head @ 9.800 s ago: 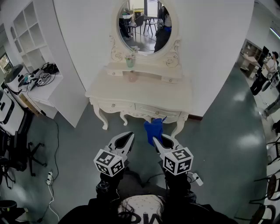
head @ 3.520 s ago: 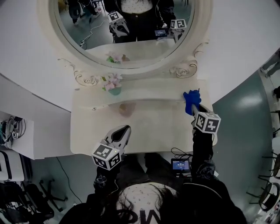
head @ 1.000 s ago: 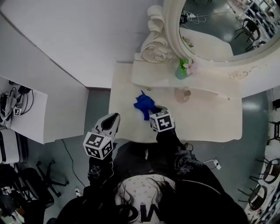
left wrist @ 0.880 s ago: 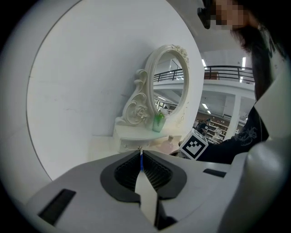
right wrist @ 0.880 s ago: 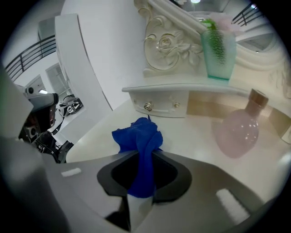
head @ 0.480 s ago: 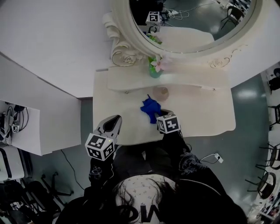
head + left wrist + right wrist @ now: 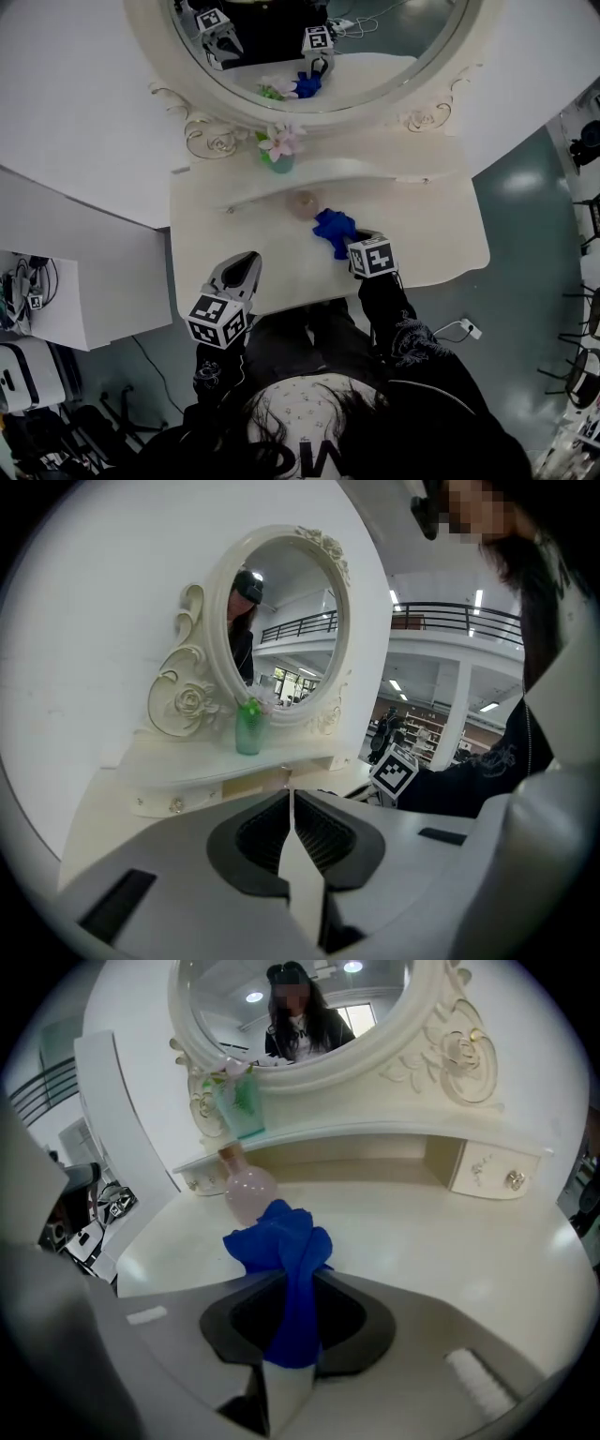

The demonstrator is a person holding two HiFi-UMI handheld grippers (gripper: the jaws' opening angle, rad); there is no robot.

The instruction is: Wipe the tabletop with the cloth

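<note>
My right gripper (image 7: 351,241) is shut on a bunched blue cloth (image 7: 333,228), which rests on the cream tabletop (image 7: 427,234) near its middle. In the right gripper view the cloth (image 7: 285,1246) sticks up out of the shut jaws of the right gripper (image 7: 292,1288), just short of a pink round bottle (image 7: 248,1192). My left gripper (image 7: 247,262) hangs over the table's front left edge. Its jaws are shut on nothing in the left gripper view, where the left gripper (image 7: 292,803) points at the mirror.
A pink bottle (image 7: 302,202) stands just behind the cloth. A green vase with flowers (image 7: 279,155) sits on the raised back shelf under the oval mirror (image 7: 309,47). Small drawers (image 7: 487,1171) flank the shelf. A white cabinet (image 7: 56,291) stands left of the table.
The right gripper has dragged the cloth to the right across the tabletop, from left of the pink bottle to its right front. The left gripper stays shut at the front edge.
</note>
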